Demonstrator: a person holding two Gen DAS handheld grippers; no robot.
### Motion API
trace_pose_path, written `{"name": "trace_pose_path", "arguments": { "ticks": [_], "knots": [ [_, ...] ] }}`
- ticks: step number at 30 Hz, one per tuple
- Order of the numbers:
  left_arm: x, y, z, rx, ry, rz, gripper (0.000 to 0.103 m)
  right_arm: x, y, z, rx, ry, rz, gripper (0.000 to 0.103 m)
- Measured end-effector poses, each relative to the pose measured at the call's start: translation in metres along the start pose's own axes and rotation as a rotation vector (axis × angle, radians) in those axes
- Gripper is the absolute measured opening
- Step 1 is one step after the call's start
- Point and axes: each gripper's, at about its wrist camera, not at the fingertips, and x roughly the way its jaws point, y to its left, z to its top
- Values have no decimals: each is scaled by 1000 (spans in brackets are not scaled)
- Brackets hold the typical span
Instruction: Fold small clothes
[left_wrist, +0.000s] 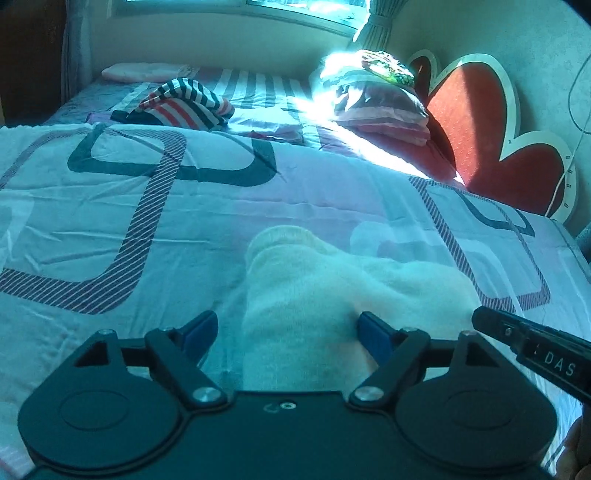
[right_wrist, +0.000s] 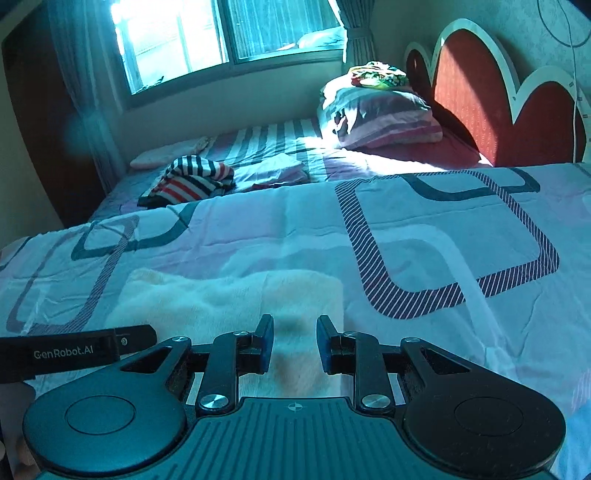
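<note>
Cream garment is lying lower centre of frame on the quilt. Left gripper is hovering wide over it; right gripper is sitting narrow, gripping nothing. Risk: pinching quilt together with the fluffy fabric, dragging both.

Both views carry a strong blue-green cast and look dim away from the window. Daylight enters through the window at the far wall and burns out a patch of the bedspread beside the pillows. The headboard is half in sun and half in shadow. Fisheye distortion bends straight lines near the frame edges, and the corners are vignetted black. The pale garment in the foreground is soft and slightly blurred, with little texture visible
</note>
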Motion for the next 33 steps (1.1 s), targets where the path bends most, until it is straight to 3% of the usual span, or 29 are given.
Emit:
{"name": "trace_pose_path", "arguments": {
  "ticks": [5, 11, 25, 33],
  "knots": [
    [18, 7, 0, -38, 20, 9, 88, 31, -3, -2, -22, 75, -52, 25],
    [15, 3, 0, -10, 11, 26, 89, 29, -3, -5, -65, 68, -51, 25],
    [-38, 4, -31, 29, 5, -10, 85, -45, 2, -29, -34, -4, 39, 25],
    [-47, 10, -57, -5, 25, -33, 87, -54, 5, -60, -68, 36, -5, 25]
  ]
}}
